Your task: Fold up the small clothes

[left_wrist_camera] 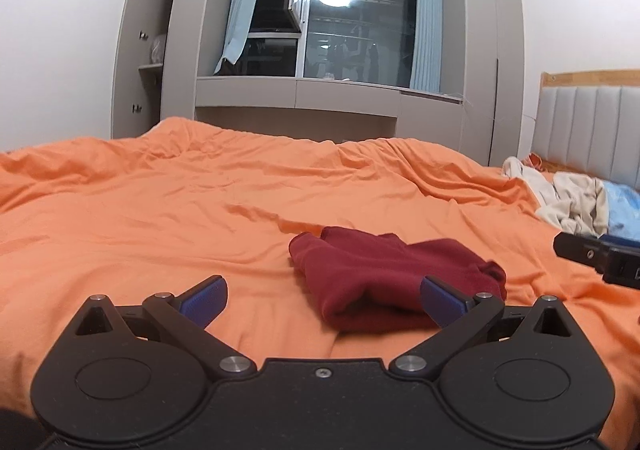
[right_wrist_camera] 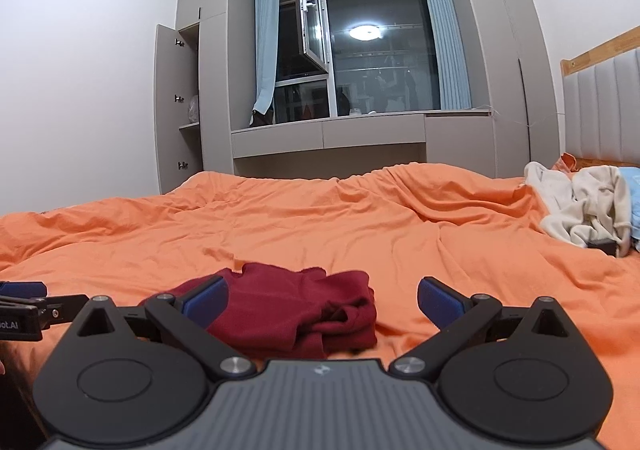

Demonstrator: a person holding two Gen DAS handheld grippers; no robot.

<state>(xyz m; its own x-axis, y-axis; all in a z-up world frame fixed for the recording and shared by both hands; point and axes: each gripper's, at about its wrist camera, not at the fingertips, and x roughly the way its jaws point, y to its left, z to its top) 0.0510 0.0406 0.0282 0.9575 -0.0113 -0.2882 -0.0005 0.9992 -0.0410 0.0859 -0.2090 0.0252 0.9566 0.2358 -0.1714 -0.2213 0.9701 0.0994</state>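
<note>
Orange bedding (left_wrist_camera: pixel 160 209) on the bed is seen spread wide and rumpled, with shallow ridges running across it, and the dark red garment (left_wrist_camera: pixel 384 282) is found lying on it, already bunched into a loosely folded heap with one rolled, uneven edge. Well beyond the garment, toward the headboard, a pile of cream clothes (right_wrist_camera: pixel 588 209) is left in a tangle. Just short of the garment, the left tongs (left_wrist_camera: pixel 323 300) are held released, jaws spread wide with nothing between the pads, the garment lying ahead of them and partly behind the right-hand pad in that view. The right tongs (right_wrist_camera: pixel 323 300) are likewise released and empty, with the garment lying just ahead and toward the left-hand pad. Several risks are judged likely: the soft bedding could be pinched together with the garment if a grasp is made too deep, so that the sheet is dragged up; only the top layer might be caught, so that the fold is pulled open; and the lumpy roll could be flattened unevenly.
</note>
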